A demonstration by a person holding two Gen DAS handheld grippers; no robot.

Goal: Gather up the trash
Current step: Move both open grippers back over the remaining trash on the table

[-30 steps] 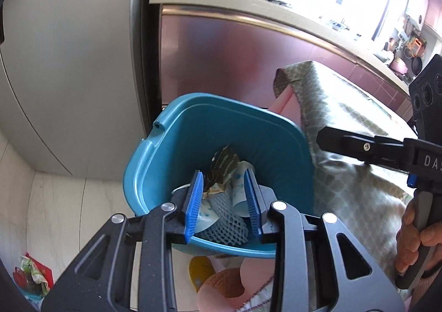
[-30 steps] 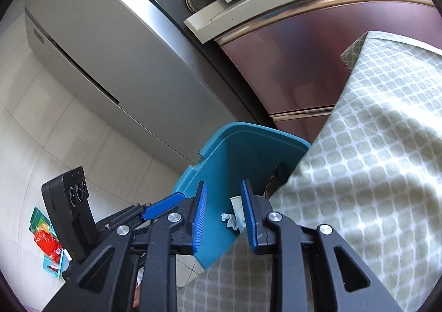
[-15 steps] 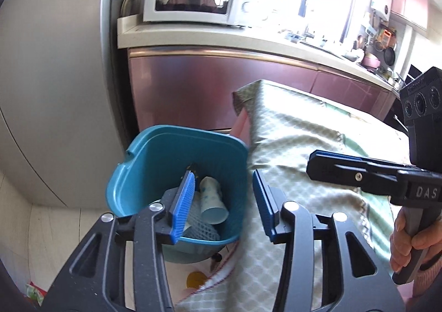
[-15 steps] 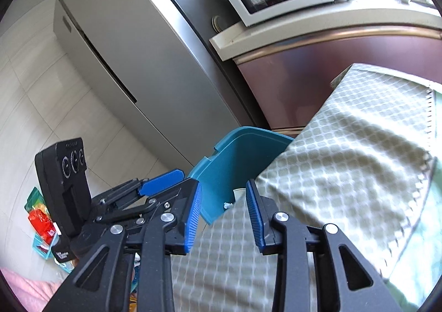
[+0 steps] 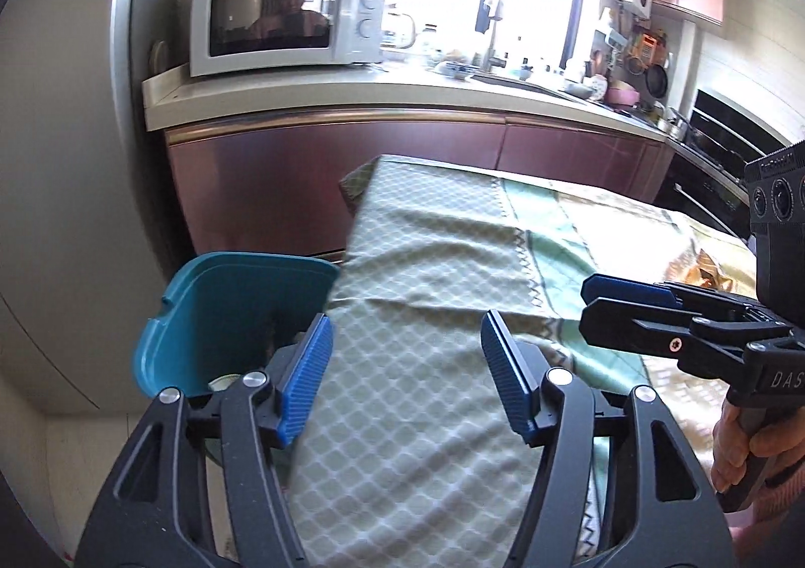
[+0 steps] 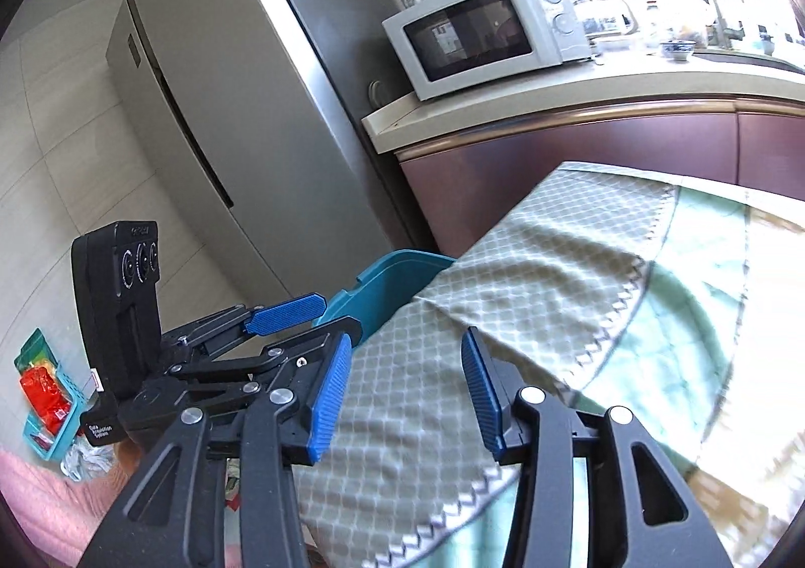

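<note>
Between pickups: the left claw (image 5: 405,377) and right claw (image 6: 405,392), both empty with jaws opening, hover over the cloth-covered bench (image 5: 453,236) beside the teal bin (image 5: 221,296), where a cup rim shows. A crinkled wrapper (image 5: 707,268) lies farther along the cloth, likely the next target, needing a reach.

"DAS" on the right gripper (image 5: 624,304) handle.
</note>
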